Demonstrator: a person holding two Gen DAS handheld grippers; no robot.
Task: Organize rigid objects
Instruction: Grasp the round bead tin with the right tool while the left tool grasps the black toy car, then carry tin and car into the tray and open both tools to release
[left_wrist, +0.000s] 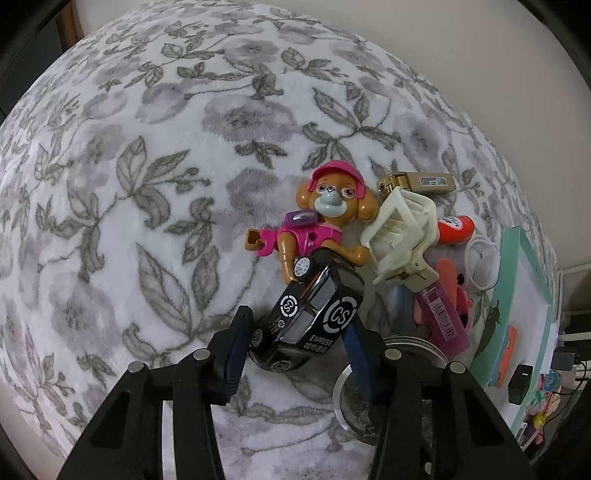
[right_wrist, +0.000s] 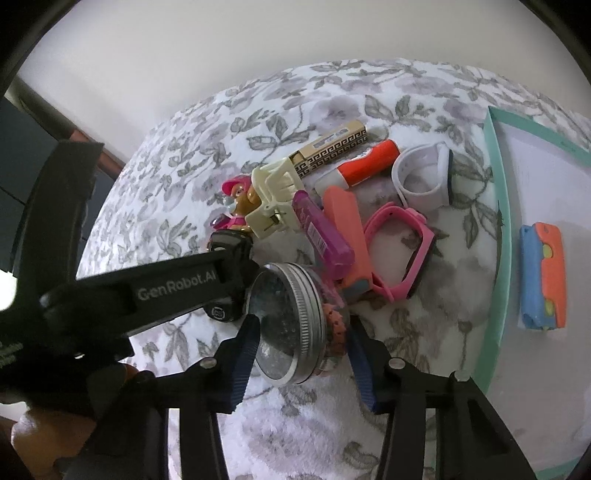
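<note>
**Both grippers closed on items in the toy pile**

Floral blanket (left_wrist: 147, 184) fills most of both views, grey-lilac flowers on white pile. Teal-edged tray (right_wrist: 496, 206) runs down the right side of the right wrist view w/ a blue-and-orange toy (right_wrist: 543, 277) lying inside it; the tray also shows at the right edge of the left wrist view.

Left gripper (left_wrist: 295, 328) sits bottom centre of its frame, pointing steeply down, blue pads pinching a black toy car (left_wrist: 310, 314) by its sides; car is tilted, white "CS" marks on the body. Right gripper (right_wrist: 303, 350) sits bottom centre of its own frame, pads pressed on either side of a glass jar w/ metal lid (right_wrist: 284, 321), lying on its side, lid facing the cam.

Rest of pile, centre-right in both views: dog figure in pink cap (left_wrist: 325, 214) just above the car, touching it; cream hair clip (left_wrist: 399, 236) beside the figure; gold patterned lighter (right_wrist: 332, 151) upper centre; orange-and-white tube (right_wrist: 362, 166); white watch strap (right_wrist: 421, 177); pink watch strap (right_wrist: 399, 247); purple lip balm (right_wrist: 321, 232) next to a salmon case (right_wrist: 343, 229).

Black arm of left gripper crosses the left half of the right wrist view, hiding most of the car.
</note>
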